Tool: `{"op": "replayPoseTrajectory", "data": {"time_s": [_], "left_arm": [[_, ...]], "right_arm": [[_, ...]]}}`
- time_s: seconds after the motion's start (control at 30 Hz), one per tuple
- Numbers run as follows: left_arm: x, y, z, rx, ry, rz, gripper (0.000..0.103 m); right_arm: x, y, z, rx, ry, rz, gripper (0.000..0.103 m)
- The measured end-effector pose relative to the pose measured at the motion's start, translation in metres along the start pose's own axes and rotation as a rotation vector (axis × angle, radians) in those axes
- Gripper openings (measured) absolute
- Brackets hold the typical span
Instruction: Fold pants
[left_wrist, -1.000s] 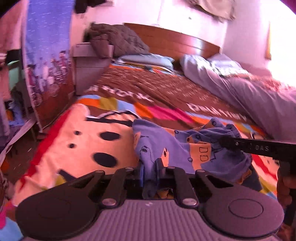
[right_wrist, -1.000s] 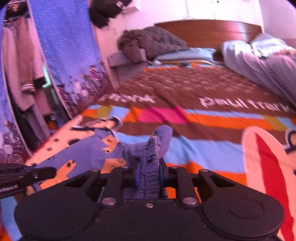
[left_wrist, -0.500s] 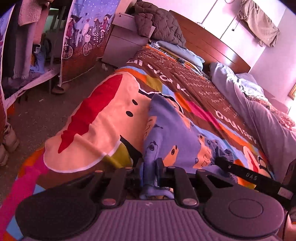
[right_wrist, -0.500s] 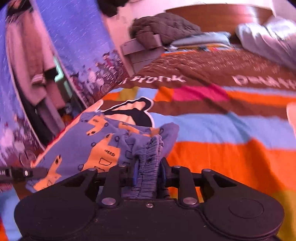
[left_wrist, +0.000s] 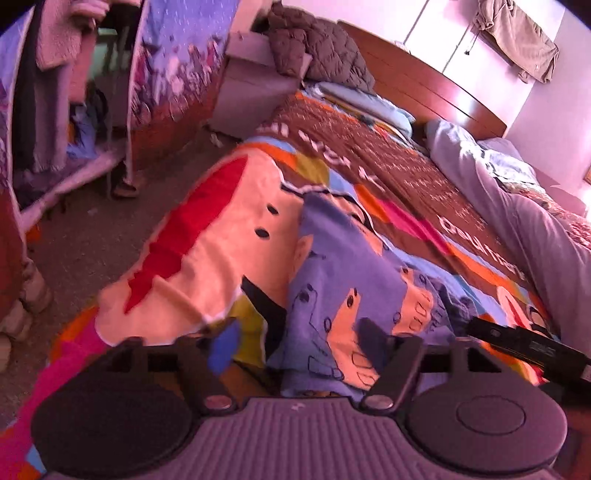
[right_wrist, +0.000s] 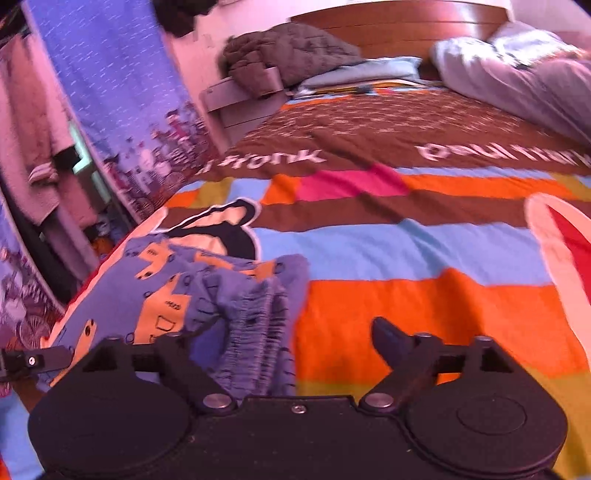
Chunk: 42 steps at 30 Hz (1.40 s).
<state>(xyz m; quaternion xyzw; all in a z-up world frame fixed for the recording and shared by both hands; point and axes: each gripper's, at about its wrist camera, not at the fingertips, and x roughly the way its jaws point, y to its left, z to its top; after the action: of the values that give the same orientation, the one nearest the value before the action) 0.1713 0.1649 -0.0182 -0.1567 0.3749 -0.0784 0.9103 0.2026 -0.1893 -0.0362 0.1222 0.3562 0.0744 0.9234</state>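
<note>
On the striped bedspread (right_wrist: 406, 254), toward its left edge and foot end, blue pants (left_wrist: 354, 273) printed with orange vehicles, spread flat over the cream cartoon figure (left_wrist: 221, 243) of the bedspread, elastic waistband (right_wrist: 258, 325) bunched at the right end. Left of the bedspread, bare floor (left_wrist: 85, 236) and a blue printed curtain (right_wrist: 122, 92); beyond its far-left corner, a grey nightstand (left_wrist: 251, 92) under a heaped brown quilted blanket (right_wrist: 291, 51). At the far end, a wooden headboard (left_wrist: 424, 88); along the right side, a lavender duvet (left_wrist: 535, 229). Over the near hem of the pants, left gripper (left_wrist: 299, 347) spread wide, jaws just opened, cloth lying between but not pinched. Over the waistband, right gripper (right_wrist: 295, 336) likewise wide apart, jaws just opened, waistband loose beside the left finger, right finger above bare orange stripe
</note>
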Motion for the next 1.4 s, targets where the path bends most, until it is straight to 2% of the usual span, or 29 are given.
{"op": "replayPoseTrajectory", "data": {"time_s": [0.03, 0.07, 0.13, 0.3, 0.43, 0.6, 0.8, 0.9, 1.1, 1.4], "left_arm": [[-0.006, -0.004, 0.000, 0.014, -0.035, 0.026, 0.098], [-0.012, -0.007, -0.001, 0.031, -0.070, 0.046, 0.101], [-0.027, -0.016, -0.006, 0.079, -0.141, 0.076, 0.103], [-0.058, -0.039, -0.023, 0.143, -0.186, 0.044, 0.103], [-0.071, -0.058, -0.044, 0.158, -0.169, 0.009, 0.103], [-0.101, -0.075, -0.076, 0.213, -0.185, 0.047, 0.103], [-0.137, -0.078, -0.099, 0.067, -0.186, 0.070, 0.103], [-0.145, -0.084, -0.112, 0.074, -0.174, 0.088, 0.103], [-0.155, -0.089, -0.122, 0.100, -0.159, 0.102, 0.103], [-0.157, -0.085, -0.126, 0.070, -0.130, 0.092, 0.103]], "right_arm": [[-0.006, -0.003, -0.001, 0.021, -0.004, -0.002, 0.093], [-0.011, -0.006, -0.002, 0.035, -0.010, -0.002, 0.094], [-0.027, -0.008, -0.005, 0.054, -0.029, 0.003, 0.102], [-0.068, -0.005, -0.016, 0.037, -0.091, 0.010, 0.102], [-0.104, 0.002, -0.030, -0.011, -0.148, 0.018, 0.102], [-0.147, 0.008, -0.053, -0.066, -0.216, 0.007, 0.102], [-0.188, 0.003, -0.084, -0.054, -0.255, -0.022, 0.102], [-0.206, -0.003, -0.095, -0.047, -0.262, -0.033, 0.102], [-0.230, -0.008, -0.112, -0.120, -0.277, -0.049, 0.102], [-0.242, -0.008, -0.117, -0.120, -0.264, -0.037, 0.102]]}}
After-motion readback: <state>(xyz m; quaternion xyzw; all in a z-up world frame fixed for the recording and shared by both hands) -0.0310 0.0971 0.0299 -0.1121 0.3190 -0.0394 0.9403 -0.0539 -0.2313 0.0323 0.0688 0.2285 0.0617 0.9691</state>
